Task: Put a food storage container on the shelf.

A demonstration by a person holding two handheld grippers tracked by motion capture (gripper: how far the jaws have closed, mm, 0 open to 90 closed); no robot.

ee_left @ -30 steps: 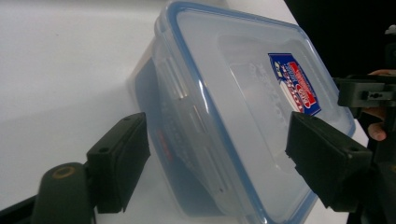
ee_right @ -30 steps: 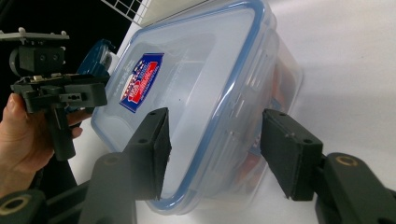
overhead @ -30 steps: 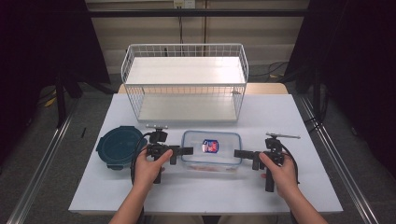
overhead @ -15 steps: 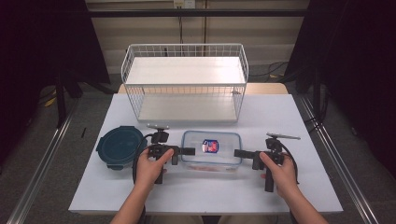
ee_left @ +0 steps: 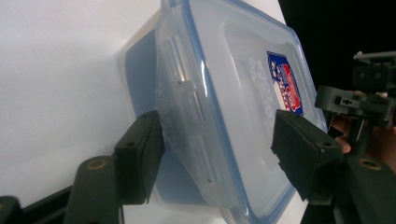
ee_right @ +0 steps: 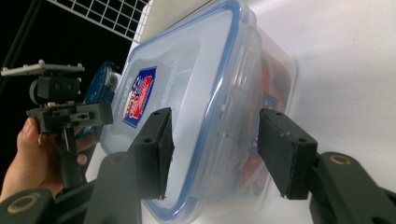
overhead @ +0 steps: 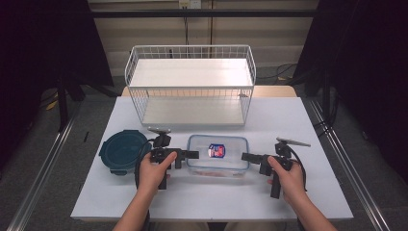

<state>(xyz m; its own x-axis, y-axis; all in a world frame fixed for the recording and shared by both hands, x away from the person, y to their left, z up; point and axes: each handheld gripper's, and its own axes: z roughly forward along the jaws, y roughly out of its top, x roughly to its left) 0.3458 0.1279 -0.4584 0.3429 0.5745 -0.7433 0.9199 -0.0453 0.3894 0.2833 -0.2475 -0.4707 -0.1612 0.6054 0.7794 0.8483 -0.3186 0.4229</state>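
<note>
Both the left gripper [overhead: 192,154] and the right gripper [overhead: 246,156] stand wide open, holding nothing, flanking the lidded clear food container [overhead: 218,154] at the table's [overhead: 308,125] front, seemingly to lift it evenly.

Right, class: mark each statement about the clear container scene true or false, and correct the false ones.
1. The clear rectangular plastic container with a blue-rimmed lid lies between the two hand-held grippers. True.
2. The white wire basket stands behind it. True.
3. The round dark teal lid lies right of the container. False: left.
4. The left hand-held gripper is shut. False: its jaws stand open astride the container's end.
</note>
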